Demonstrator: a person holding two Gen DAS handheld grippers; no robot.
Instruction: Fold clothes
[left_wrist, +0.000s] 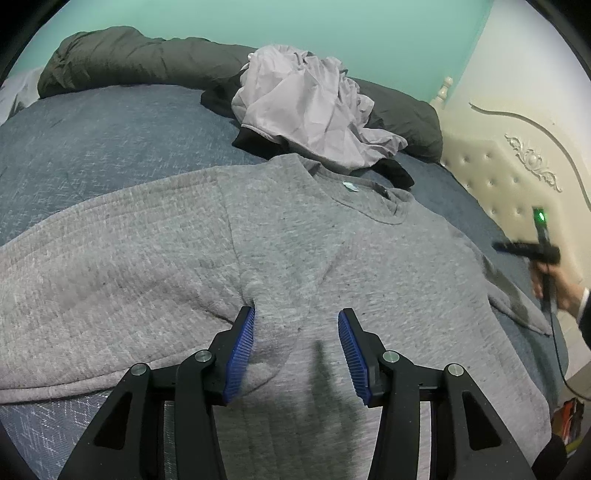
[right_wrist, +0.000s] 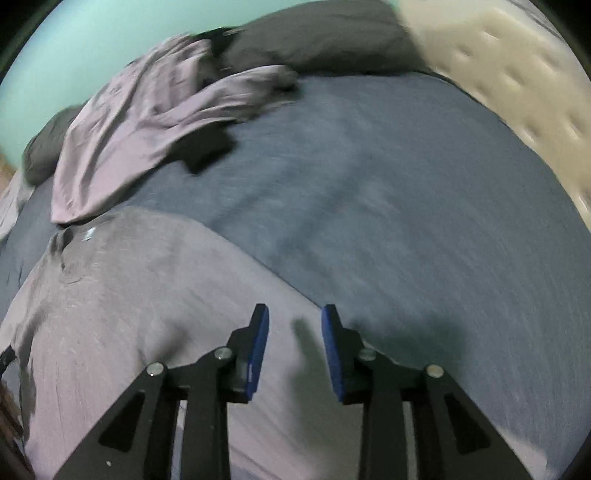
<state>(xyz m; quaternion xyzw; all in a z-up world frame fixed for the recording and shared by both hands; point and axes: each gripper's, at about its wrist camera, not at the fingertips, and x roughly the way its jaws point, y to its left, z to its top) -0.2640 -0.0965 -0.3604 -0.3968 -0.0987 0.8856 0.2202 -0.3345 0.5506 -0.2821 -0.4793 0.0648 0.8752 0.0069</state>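
Left gripper: my left gripper (left_wrist: 296, 314) had its jaws apart, low over the grey sweater (left_wrist: 295, 240), a raised ridge of knit between the blue pads (left_wrist: 242, 350); nothing pinched.
Right gripper: my right gripper (right_wrist: 294, 310) was also spread, clamped on nothing, over the sweater's edge where it met the blue bedspread (right_wrist: 406, 203); that view was blurred.
Sweater: it lay spread on the bed in front of both grippers, neckline (left_wrist: 369, 199) and label away from me, one sleeve (left_wrist: 92, 266) out to the left of my left gripper.
Other clothes: a crumpled lilac garment (left_wrist: 306, 107) sat on something black (left_wrist: 391, 171) beyond the collar, by the dark pillows (left_wrist: 140, 59).
Progress: I judged the sweater laid open flat, no fold visible in it; the heap beyond was unfolded, so most of the folding remained.
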